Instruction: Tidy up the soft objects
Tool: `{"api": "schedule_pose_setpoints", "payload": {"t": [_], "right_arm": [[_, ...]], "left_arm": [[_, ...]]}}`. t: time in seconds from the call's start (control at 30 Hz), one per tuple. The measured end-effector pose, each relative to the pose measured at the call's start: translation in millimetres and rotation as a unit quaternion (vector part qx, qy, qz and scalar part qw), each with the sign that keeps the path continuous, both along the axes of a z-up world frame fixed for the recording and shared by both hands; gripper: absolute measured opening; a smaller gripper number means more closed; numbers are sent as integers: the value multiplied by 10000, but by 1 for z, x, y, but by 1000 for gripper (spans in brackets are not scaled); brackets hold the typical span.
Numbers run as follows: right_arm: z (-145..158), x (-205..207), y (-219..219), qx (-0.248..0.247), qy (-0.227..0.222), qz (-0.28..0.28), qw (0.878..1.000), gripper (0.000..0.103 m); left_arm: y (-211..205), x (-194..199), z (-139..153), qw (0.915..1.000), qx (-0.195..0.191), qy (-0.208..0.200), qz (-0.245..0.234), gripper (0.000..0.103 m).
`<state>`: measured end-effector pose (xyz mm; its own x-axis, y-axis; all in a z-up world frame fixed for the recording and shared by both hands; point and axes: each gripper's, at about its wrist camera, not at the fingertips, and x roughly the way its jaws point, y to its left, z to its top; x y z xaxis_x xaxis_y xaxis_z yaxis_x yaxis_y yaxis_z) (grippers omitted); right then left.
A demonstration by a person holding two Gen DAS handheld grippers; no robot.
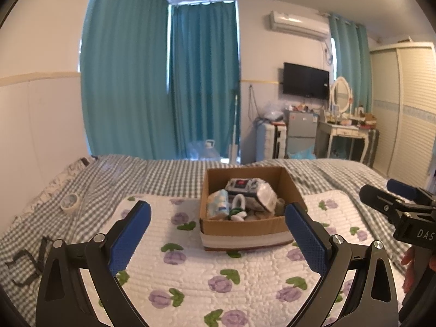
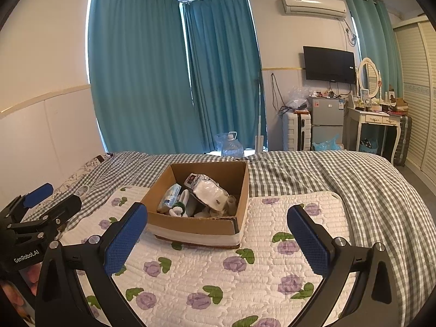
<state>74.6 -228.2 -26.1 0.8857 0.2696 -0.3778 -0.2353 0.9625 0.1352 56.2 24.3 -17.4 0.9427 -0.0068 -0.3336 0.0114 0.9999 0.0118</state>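
A cardboard box (image 1: 245, 224) (image 2: 190, 224) sits on a white quilted pad with purple flowers (image 1: 207, 275) (image 2: 218, 272) on the bed. Inside lie soft items: a plastic-wrapped white pack (image 1: 249, 189) (image 2: 209, 190), a light blue tissue pack (image 1: 218, 204) (image 2: 170, 199) and rolled white socks (image 1: 238, 208) (image 2: 179, 204). My left gripper (image 1: 218, 234) is open and empty, hovering over the pad just in front of the box. My right gripper (image 2: 218, 234) is also open and empty, near the box's front right. Each gripper shows at the edge of the other's view.
A roll of tape (image 1: 70, 203) lies on the grey checked bedspread (image 2: 368, 190) at the left. Beyond the bed are teal curtains (image 2: 152, 81), a water jug (image 2: 231, 145), a suitcase (image 2: 295, 130), a small fridge (image 2: 327, 120) and a dressing table (image 2: 378, 125).
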Motion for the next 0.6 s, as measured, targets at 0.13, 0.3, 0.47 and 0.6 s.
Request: {"api": "schedule_pose_setpoints", "payload": {"t": [0.13, 0.3, 0.47, 0.6], "right_arm": [[-1, -1, 1, 5, 1, 22, 10000, 103], [-2, -1, 2, -1, 14, 35, 10000, 103], [-2, 0, 3, -1, 32, 40, 10000, 103], [-3, 0, 3, 4, 37, 46, 10000, 103]], "left_arm": [[0, -1, -1, 10000, 2, -1, 6, 101], [1, -2, -1, 10000, 8, 2, 17, 101], [1, -2, -1, 10000, 15, 14, 23, 101], [1, -3, -1, 10000, 15, 15, 33, 101]]}}
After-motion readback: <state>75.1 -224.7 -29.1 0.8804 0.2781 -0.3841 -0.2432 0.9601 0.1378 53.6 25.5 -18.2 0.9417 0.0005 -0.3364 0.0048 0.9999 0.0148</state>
